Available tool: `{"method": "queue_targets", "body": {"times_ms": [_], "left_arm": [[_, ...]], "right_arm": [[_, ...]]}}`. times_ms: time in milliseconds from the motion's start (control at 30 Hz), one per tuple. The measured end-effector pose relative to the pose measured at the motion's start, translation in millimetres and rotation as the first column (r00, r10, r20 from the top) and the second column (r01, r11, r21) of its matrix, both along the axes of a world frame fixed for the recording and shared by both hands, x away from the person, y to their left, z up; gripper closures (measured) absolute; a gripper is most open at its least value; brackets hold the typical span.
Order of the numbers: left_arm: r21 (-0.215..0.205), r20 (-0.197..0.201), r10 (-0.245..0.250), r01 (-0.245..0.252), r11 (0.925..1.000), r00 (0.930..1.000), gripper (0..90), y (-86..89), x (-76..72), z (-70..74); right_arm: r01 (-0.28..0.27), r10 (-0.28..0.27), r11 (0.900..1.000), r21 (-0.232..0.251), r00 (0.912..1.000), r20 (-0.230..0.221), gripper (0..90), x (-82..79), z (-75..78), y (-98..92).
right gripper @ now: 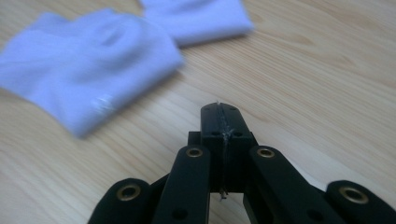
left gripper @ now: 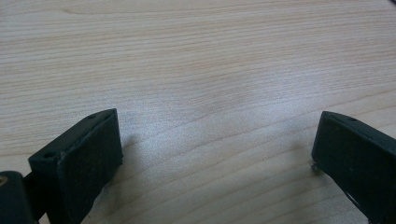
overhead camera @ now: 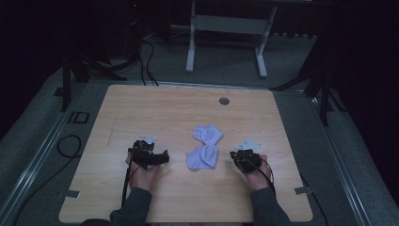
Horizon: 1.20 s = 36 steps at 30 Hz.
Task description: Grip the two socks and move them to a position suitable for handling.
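Two pale lilac-white folded cloths lie on the wooden table [overhead camera: 188, 113], one [overhead camera: 207, 134] behind the other [overhead camera: 203, 157]. In the right gripper view the nearer cloth [right gripper: 88, 65] is at upper left and the farther one [right gripper: 196, 18] behind it. My right gripper [overhead camera: 241, 154] sits just right of the nearer cloth, apart from it; its jaws [right gripper: 219, 114] are pressed together with nothing between them. My left gripper [overhead camera: 149, 149] rests left of the cloths, its jaws [left gripper: 215, 154] wide apart over bare wood.
A round grey grommet [overhead camera: 224, 100] sits near the table's far edge. White legs of a stand [overhead camera: 190, 52] rise on the floor beyond. Cables [overhead camera: 146, 61] lie at the back left, and bits of tape [overhead camera: 303, 190] mark the near corners.
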<state>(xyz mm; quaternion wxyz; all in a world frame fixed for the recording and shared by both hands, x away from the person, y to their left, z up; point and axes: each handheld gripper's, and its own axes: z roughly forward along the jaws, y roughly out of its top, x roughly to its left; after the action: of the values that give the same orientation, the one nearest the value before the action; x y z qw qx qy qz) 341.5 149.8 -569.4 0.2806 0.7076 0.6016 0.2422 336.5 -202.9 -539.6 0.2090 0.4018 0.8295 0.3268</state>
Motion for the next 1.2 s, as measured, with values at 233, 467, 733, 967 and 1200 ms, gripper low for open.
{"method": "queue_targets", "body": {"times_ms": [233, 467, 733, 967, 1200], "left_arm": [[-0.003, 0.011, -0.013, 0.013, 0.9999, 0.9999, 5.1, 0.0, -0.8, 0.1], [-0.006, 0.028, -0.025, 0.026, 0.9997, 0.9993, 18.6, 0.6, -5.0, 2.8], [-0.006, 0.015, -0.019, 0.019, 0.9998, 0.9997, 36.5, 2.5, -8.4, 7.1], [-0.009, 0.006, -0.031, 0.031, 0.9995, 0.9995, 54.6, 2.7, -10.8, 9.5], [-0.101, 0.005, -0.126, 0.126, 0.9869, 0.9920, 73.2, -1.1, -15.8, 14.4]], "right_arm": [[-0.069, 0.069, 0.997, -0.017, 0.9975, 0.012, 89.8, 1.3, 1.2, 25.0], [-0.127, 0.127, 0.992, -0.014, 0.9920, -0.001, 89.7, 6.5, 1.2, 50.5], [-0.127, 0.126, 0.992, -0.026, 0.9909, -0.047, 89.0, 11.2, -14.1, 58.2], [-0.117, 0.117, 0.993, 0.015, 0.9927, -0.029, 88.8, 4.1, -18.0, 55.2], [-0.120, 0.120, 0.993, 0.001, 0.9926, -0.022, 88.9, 1.9, -17.9, 56.8]]}}
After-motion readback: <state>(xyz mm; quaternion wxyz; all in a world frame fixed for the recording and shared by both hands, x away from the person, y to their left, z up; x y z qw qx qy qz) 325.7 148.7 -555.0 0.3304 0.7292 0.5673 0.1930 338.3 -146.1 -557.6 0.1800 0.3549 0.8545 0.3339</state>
